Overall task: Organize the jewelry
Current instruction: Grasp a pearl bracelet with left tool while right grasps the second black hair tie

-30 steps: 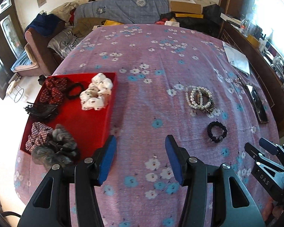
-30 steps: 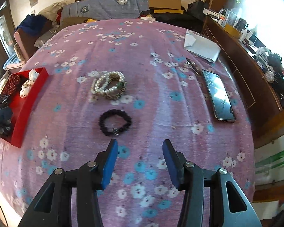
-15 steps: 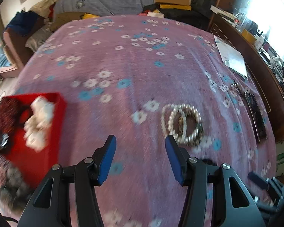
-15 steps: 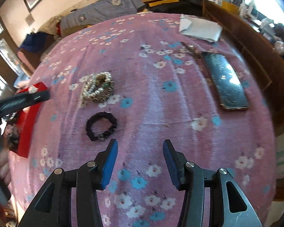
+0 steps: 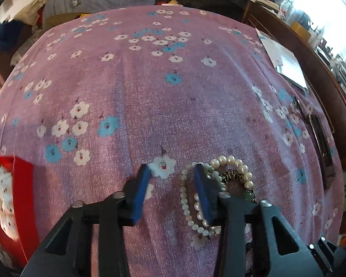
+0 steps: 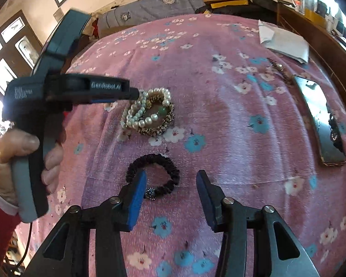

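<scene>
Left wrist view: the left gripper [image 5: 170,175] reaches forward over a bed covered by a pink floral bedspread [image 5: 163,87]. Its blue-padded fingers [image 5: 139,190] are spread apart and hold nothing. The right-hand finger sits down among a pile of pearl bracelets [image 5: 228,168], inside one of the white bead loops, while the other finger rests on bare cloth to the left of the pile. A darker chain-like band and a green bead lie in the same pile, partly hidden behind the finger. At the near left edge stands a red tray [image 5: 23,184] with a white patterned scrunchie [image 5: 2,198] inside it. Far to the right lie a white paper [image 5: 286,62] and, nearer, a dark phone [image 5: 321,147] along the bed's right edge.

Right wrist view: the right gripper [image 6: 170,187] hovers low over the bedspread, its fingers spread wide and empty. A black scrunchie [image 6: 153,175] lies between and just beyond the fingertips; the left finger overlaps its near left side in the picture. Farther off, the pearl bracelets [image 6: 147,113] lie in a heap, with the tip of the left gripper [image 6: 133,94] touching their far left side. A hand [image 6: 27,154] grips that tool's handle at the left. The phone [image 6: 318,120] lies at the right, the white paper [image 6: 284,41] beyond it.
</scene>
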The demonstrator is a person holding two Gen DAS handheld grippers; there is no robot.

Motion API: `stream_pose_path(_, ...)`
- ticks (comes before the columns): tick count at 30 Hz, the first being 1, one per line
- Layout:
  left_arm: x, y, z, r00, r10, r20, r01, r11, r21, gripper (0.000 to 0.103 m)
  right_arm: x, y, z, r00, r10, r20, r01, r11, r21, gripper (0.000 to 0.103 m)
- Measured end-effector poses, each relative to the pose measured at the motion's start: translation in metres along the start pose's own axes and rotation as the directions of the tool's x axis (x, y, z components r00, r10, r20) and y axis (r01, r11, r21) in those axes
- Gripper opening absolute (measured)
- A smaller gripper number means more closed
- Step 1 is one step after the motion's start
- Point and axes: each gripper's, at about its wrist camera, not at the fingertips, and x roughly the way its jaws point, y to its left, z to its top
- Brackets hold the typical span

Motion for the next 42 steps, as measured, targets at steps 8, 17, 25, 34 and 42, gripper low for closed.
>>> stream_pose_path(8,0.003,-0.023,-0.004,0.999,0.038,0.017,-0.039,0.994,0.100,0.005,0.008,0.010,0.000,0.999,-0.045,0.014,0.045,0.998,-0.036,0.043)
stream_pose_path(17,0.004,-0.021,-0.005,0.999,-0.008,0.031,0.007,1.000,0.030,0.006,0.008,0.008,0.000,0.995,-0.097,0.017,0.098,0.993,-0.061,0.015)
stream_pose_path(25,-0.012,-0.012,-0.008,0.999,-0.025,0.026,0.025,0.999,0.030,0.005,0.005,0.001,0.005,0.998,-0.066,0.015,0.066,0.998,-0.013,0.008)
stream_pose_path(34,-0.062,0.014,-0.020,0.995,-0.054,0.086,0.055,0.998,-0.015,0.005,-0.022,0.003,0.006,0.997,-0.028,0.068,0.028,1.000,0.011,0.008)
stream_pose_path(42,-0.114,0.018,-0.038,0.984,-0.095,0.151,0.099,0.995,-0.024,0.005,-0.047,0.009,0.003,0.994,-0.002,0.106,0.000,1.000,0.017,0.008)
